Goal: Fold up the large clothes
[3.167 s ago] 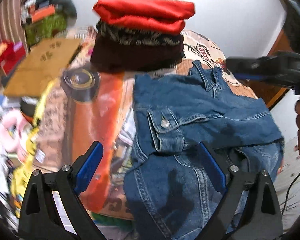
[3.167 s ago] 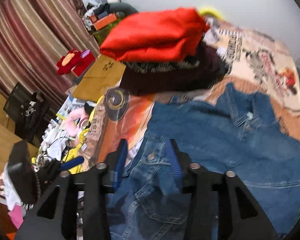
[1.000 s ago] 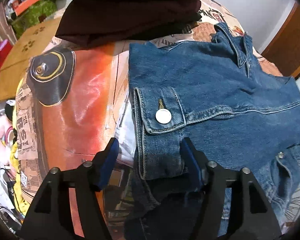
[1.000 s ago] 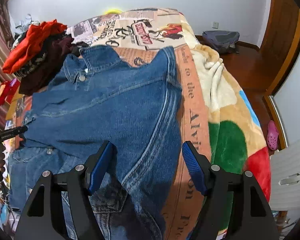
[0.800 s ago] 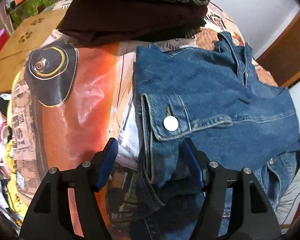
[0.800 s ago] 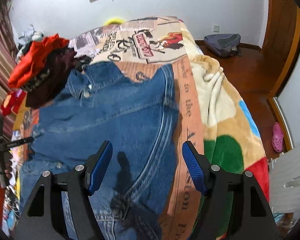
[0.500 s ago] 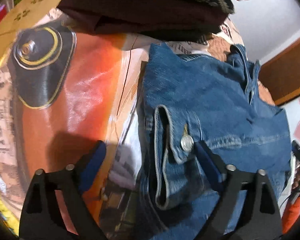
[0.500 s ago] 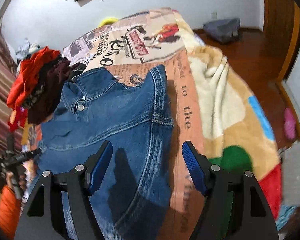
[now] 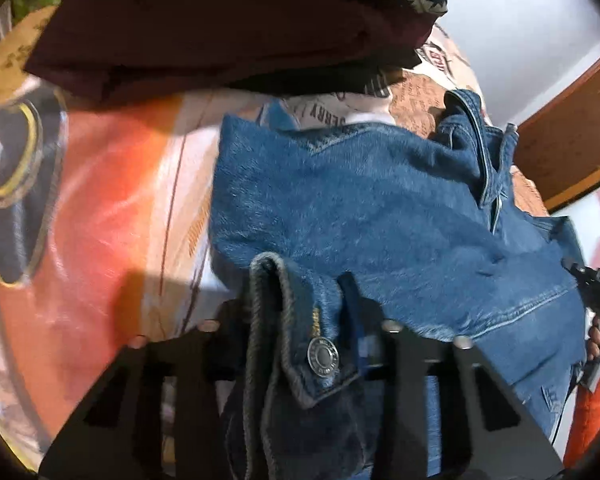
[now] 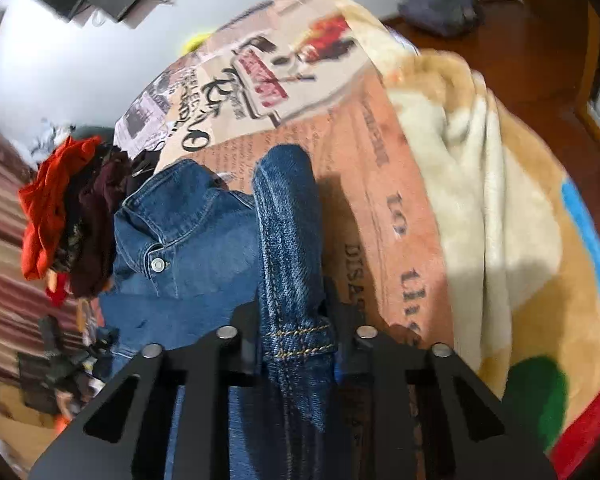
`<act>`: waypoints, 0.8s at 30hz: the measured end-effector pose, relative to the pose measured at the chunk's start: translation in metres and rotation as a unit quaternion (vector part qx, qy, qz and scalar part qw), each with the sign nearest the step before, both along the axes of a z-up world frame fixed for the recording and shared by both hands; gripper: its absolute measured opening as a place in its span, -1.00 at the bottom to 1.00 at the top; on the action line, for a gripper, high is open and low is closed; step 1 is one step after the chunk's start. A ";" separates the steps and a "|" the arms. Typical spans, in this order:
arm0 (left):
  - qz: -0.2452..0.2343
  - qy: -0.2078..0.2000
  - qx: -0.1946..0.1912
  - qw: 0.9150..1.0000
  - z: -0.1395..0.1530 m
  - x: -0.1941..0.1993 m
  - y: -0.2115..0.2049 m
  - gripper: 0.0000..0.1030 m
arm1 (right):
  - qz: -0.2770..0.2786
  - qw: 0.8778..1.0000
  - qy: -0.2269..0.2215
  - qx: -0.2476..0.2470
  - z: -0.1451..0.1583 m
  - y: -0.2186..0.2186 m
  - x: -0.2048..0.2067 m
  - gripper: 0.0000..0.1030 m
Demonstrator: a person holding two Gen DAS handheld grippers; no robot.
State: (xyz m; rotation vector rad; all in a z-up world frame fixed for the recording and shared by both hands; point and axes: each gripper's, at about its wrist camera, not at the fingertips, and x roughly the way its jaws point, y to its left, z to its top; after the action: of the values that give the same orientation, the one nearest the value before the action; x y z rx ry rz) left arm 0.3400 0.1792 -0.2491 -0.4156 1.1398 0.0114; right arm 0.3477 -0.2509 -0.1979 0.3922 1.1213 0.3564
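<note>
A blue denim jacket (image 9: 380, 208) lies on the printed bed cover (image 9: 112, 200), collar away from me. In the left wrist view my left gripper (image 9: 296, 312) has its jaws closing on the jacket's left edge. A bunched fold with a metal button (image 9: 321, 357) is pinched between the fingers. In the right wrist view the jacket (image 10: 204, 240) is gathered into a ridge at its right side. My right gripper (image 10: 294, 312) has its jaws closing on that seamed ridge, and denim fills the gap.
A stack of folded clothes (image 9: 220, 20), maroon, patterned and red, sits just beyond the jacket's left side, also seen as a pile (image 10: 60, 216). A fluffy multicoloured blanket (image 10: 480, 200) covers the bed's right part. Wooden floor (image 10: 540, 60) lies beyond it.
Both grippers came down onto the jacket's side edges. Their jaws went from wide to narrow, and the denim now bunches up between the fingers of each.
</note>
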 end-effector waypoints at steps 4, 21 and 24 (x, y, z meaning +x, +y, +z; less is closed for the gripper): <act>-0.015 -0.036 0.050 0.998 0.041 0.007 -0.014 -0.45 | 0.018 0.997 -0.060 -0.043 0.035 0.014 -0.005 -0.69; -0.017 -0.017 0.064 0.998 0.023 0.041 -0.004 -0.26 | 0.016 0.994 -0.033 -0.100 0.000 0.004 0.033 -0.61; -0.012 -0.015 0.066 0.998 0.009 0.034 0.001 -0.10 | 0.027 0.990 -0.052 -0.131 -0.003 0.006 0.029 -0.51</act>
State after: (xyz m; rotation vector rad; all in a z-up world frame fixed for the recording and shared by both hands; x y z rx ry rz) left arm 0.3743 0.1805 -0.2397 -0.2842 1.1073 0.0596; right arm 0.3764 -0.2448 -0.2007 0.1096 1.0618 0.2697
